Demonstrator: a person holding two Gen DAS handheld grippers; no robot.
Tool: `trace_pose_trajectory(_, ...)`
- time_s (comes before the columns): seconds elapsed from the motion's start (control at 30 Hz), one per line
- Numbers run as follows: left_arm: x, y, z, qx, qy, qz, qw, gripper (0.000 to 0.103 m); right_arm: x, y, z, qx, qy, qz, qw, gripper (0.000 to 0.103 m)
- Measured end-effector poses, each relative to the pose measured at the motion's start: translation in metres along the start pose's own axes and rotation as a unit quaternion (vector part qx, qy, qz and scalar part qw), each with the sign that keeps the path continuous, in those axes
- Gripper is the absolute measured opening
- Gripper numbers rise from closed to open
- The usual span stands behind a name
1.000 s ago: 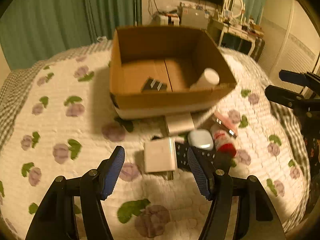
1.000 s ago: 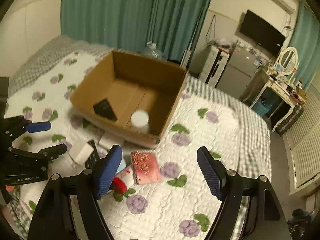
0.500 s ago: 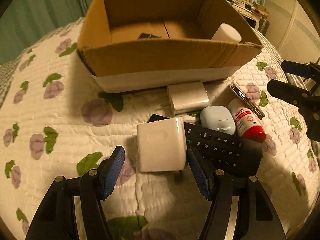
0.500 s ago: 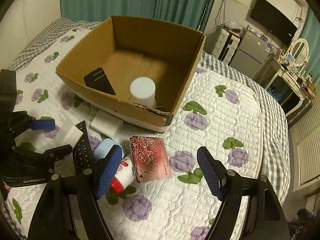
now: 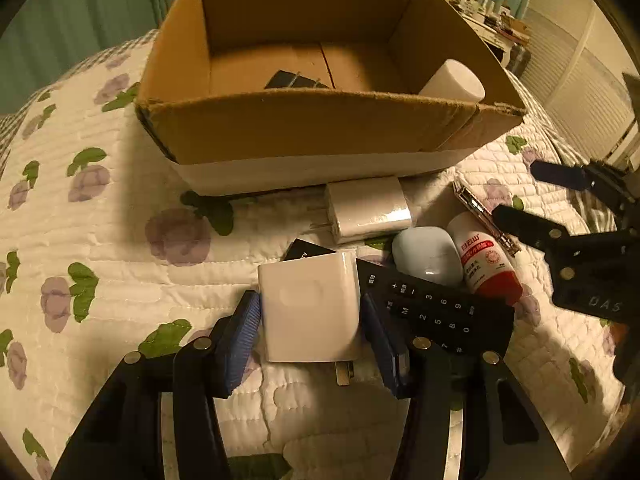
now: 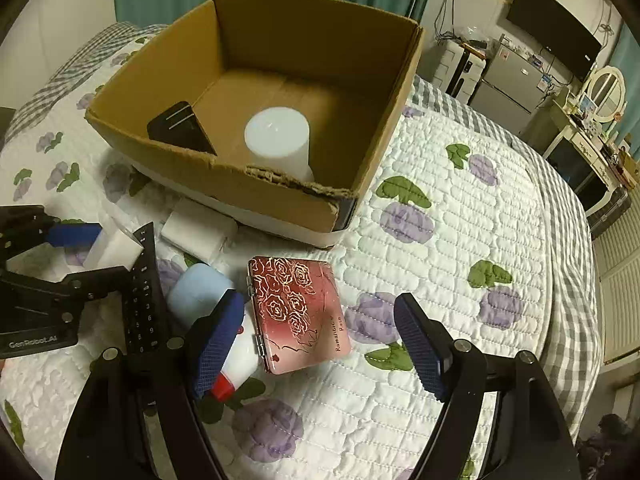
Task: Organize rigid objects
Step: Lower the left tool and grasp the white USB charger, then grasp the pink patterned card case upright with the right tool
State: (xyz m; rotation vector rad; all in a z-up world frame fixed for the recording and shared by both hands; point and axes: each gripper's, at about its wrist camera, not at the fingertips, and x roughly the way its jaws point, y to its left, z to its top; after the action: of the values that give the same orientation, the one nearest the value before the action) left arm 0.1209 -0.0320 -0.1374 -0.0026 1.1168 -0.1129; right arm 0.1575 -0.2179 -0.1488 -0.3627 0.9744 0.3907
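Left gripper (image 5: 310, 322) brackets the white charger (image 5: 310, 312) on the bed (image 6: 460, 240).

Its jaws sit narrow against both charger sides, the charger lying partly on the black remote (image 5: 436, 312), near the cardboard box (image 5: 320, 128). The right gripper (image 6: 318, 344) hovers with jaws wide over the pink rose-patterned case (image 6: 298, 312); a white cylinder (image 6: 278, 142) stands inside the box.
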Motion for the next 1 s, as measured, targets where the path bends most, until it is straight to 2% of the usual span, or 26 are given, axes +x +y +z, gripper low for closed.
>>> trace_pose_trajectory(0.3, -0.033, 0.009, 0.011, -0.016, -0.059, 0.056, 0.9966, 0.053, 0.024, 0.017, 0.001, 0.007, 0.008, 0.010, 1.000, 0.076)
trace_pose_trajectory(0.37, -0.035, 0.006, 0.014, -0.011, -0.064, 0.067, 0.9956, 0.053, 0.029, 0.022, 0.001, 0.001, 0.009, -0.003, 1.000, 0.065)
trace_pose_trajectory(0.4, -0.035, 0.006, 0.015, -0.011, -0.065, 0.068, 0.9955, 0.053, 0.032, 0.023, 0.001, -0.003, 0.010, -0.016, 1.000, 0.054)
trace_pose_trajectory(0.43, -0.035, 0.005, 0.016, -0.011, -0.064, 0.065, 0.9957, 0.053, 0.033, 0.022, 0.001, -0.001, 0.009, -0.020, 1.000, 0.048)
trace_pose_trajectory(0.5, -0.035, 0.003, 0.016, -0.008, -0.064, 0.063, 0.9959, 0.053, 0.032, 0.017, 0.001, 0.014, 0.008, -0.006, 1.000, 0.038)
trace_pose_trajectory(0.6, -0.033, -0.001, 0.015, -0.006, -0.064, 0.061, 0.9961, 0.053, 0.027, 0.011, 0.001, 0.014, 0.001, -0.002, 1.000, 0.031)
trace_pose_trajectory(0.63, -0.032, -0.004, 0.016, -0.005, -0.064, 0.060, 0.9961, 0.053, 0.025, 0.009, 0.002, 0.017, 0.000, 0.002, 1.000, 0.025)
trace_pose_trajectory(0.83, -0.042, -0.010, 0.014, 0.001, -0.071, 0.056, 0.9959, 0.053, 0.011, -0.002, 0.004, 0.021, -0.008, -0.006, 1.000, 0.013)
trace_pose_trajectory(1.0, -0.058, -0.014, 0.014, 0.005, -0.084, 0.052, 0.9951, 0.053, -0.015, -0.013, 0.003, 0.033, -0.023, 0.001, 0.999, 0.009)
